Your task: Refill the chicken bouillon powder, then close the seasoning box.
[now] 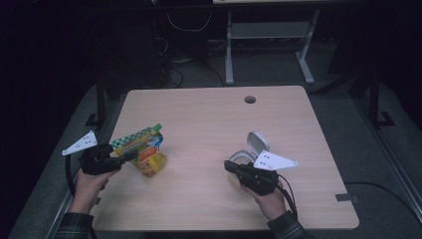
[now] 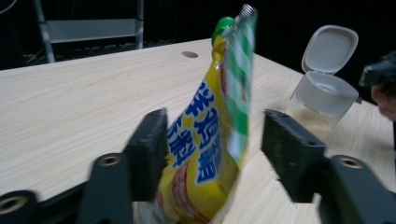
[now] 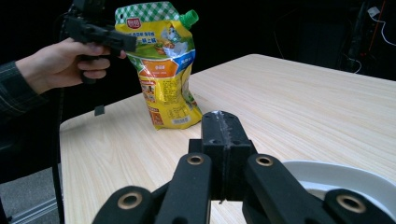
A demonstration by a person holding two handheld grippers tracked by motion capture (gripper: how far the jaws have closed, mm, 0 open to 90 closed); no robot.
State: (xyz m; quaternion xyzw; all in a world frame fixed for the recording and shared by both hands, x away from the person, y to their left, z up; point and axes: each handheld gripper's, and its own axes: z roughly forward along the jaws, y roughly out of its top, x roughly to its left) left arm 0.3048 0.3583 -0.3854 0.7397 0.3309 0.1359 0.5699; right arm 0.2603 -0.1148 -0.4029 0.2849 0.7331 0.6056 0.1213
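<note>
1. The right hand-held gripper (image 3: 223, 140) has its black jaws pressed together with nothing between them.
2. A yellow pouch (image 3: 166, 70) stands upright on the table (image 3: 303, 102).
3. The left hand-held gripper (image 3: 122, 43) is at the pouch's top edge.

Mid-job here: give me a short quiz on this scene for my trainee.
1. True or false: the left tongs are clamped on the pouch.
2. The lid of the jar is: A flipped open, B shut, C lying apart on the table.
3. Fill in: the right tongs are shut and hold ____.
Key: 1 false, they stand open around it; 2 A; 3 nothing.
</note>
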